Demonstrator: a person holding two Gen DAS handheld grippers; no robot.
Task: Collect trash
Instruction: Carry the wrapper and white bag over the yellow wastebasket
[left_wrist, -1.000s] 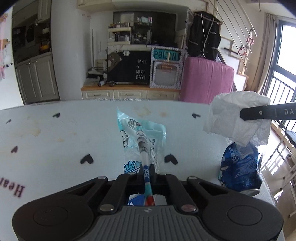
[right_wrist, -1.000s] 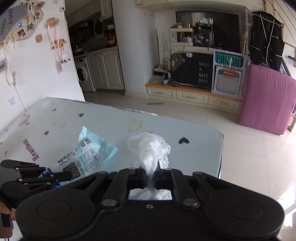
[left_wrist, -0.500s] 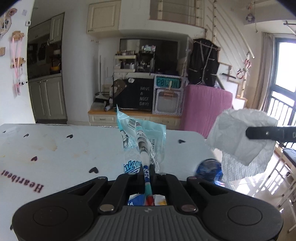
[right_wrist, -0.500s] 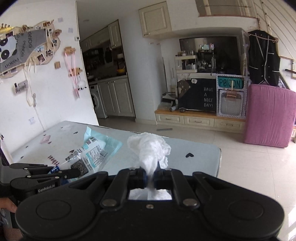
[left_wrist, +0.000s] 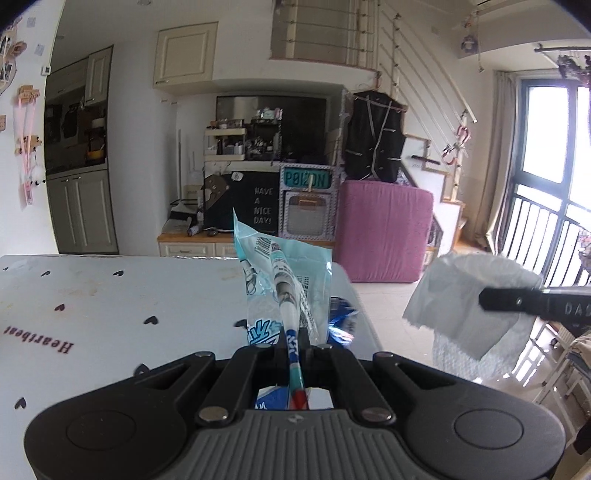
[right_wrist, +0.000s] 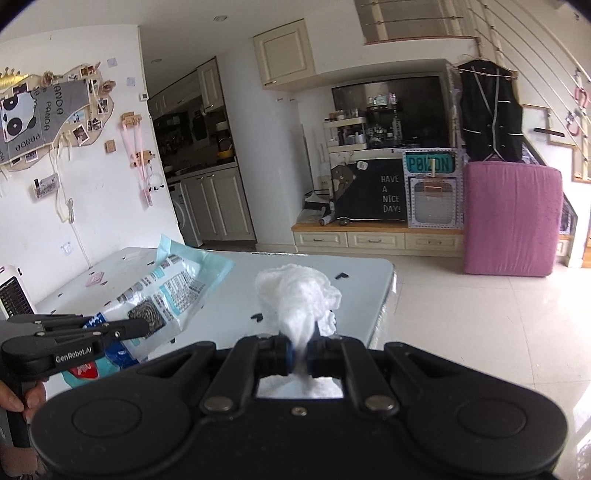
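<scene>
The left gripper (left_wrist: 295, 341) is clamped flat on a light-blue plastic wrapper (left_wrist: 284, 280), held up above the white table (left_wrist: 110, 295) near its far right corner. The right gripper (right_wrist: 301, 354) pinches a crumpled white tissue (right_wrist: 295, 295) by its bunched end (probably so nothing trails), past the table's right edge. No bin shows; both pieces seem lifted for carrying off.
</scene>
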